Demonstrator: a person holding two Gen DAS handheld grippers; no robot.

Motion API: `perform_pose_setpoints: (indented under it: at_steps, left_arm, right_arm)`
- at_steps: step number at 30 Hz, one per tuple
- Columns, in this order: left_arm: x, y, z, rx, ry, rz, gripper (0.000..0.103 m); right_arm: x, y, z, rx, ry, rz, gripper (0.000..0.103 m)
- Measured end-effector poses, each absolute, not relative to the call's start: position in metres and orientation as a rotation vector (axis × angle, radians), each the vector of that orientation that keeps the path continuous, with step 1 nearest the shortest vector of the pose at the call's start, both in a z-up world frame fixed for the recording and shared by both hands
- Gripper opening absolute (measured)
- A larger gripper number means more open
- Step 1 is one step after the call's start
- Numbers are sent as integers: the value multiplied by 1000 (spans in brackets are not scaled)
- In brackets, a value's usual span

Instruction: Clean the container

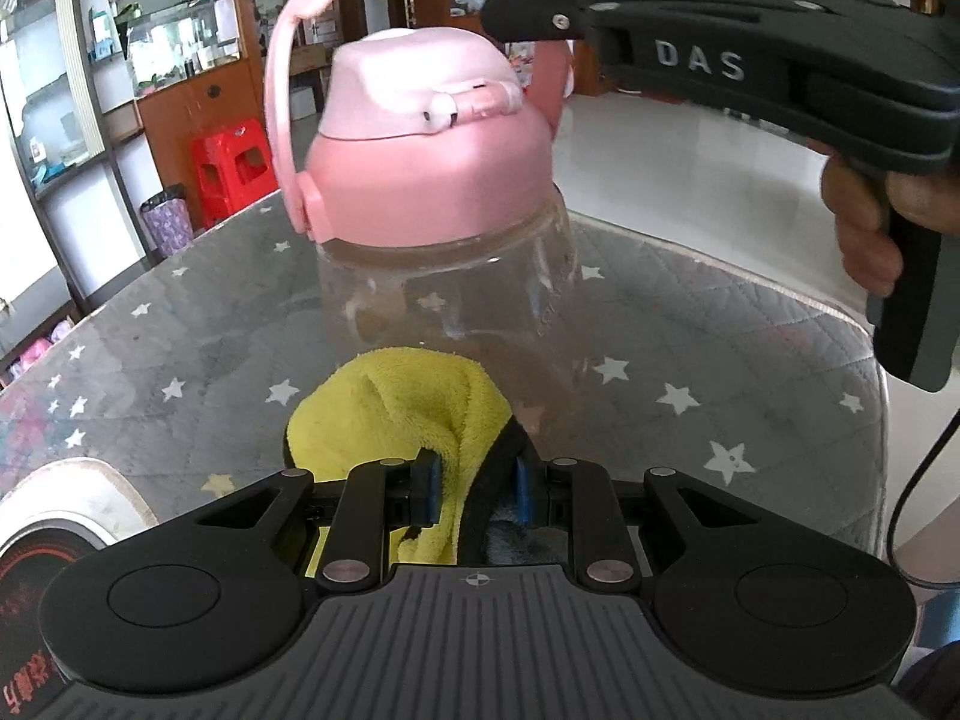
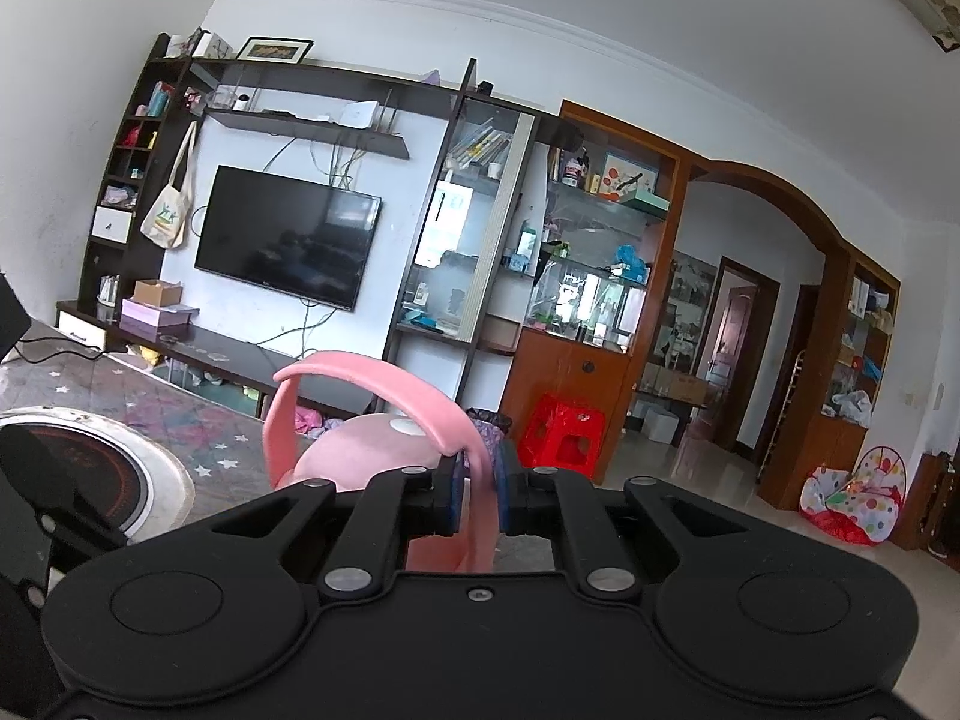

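Left gripper (image 1: 474, 495) clamps yellow cloth (image 1: 408, 408) against bottle (image 1: 444, 276); right gripper (image 2: 478, 495) pinches handle (image 2: 384, 381); induction cooker (image 2: 96, 468) nearby.

Both views are evenly lit by soft daylight, and glare is seen on the glossy floor (image 1: 690, 138) and the glass cabinet (image 2: 576, 294). Straight lines are bent by fisheye distortion towards the edges, corners are darkened, and slight blur softens the pink lid (image 1: 420, 120).

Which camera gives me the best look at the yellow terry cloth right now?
The left wrist view: the yellow terry cloth is pinched in the left gripper, against the clear bottle with pink lid. The right wrist view shows none of it.
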State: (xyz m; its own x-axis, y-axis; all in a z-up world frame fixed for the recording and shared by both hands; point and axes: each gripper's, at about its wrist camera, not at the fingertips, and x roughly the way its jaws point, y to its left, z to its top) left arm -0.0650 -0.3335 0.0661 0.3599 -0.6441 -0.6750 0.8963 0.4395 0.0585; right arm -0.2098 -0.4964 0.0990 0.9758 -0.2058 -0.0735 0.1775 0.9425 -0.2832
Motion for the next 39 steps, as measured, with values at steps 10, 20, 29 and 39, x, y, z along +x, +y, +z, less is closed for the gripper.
perform_pose_setpoints:
  at_steps: [10, 20, 29, 39]
  left_arm:
    - [-59, -331, 71, 438, 633, -1035, 23]
    - [-51, -325, 108, 437, 543, -1000, 23]
    - [-48, -331, 125, 443, 494, -1004, 23]
    - [-48, -327, 106, 445, 538, -1013, 23]
  right_arm:
    - [-213, -503, 84, -277, 98, -209, 12]
    - [-223, -503, 82, -264, 110, -213, 12]
    - [-231, -502, 84, -266, 119, -210, 14]
    - [-234, -508, 84, -259, 138, -209, 19]
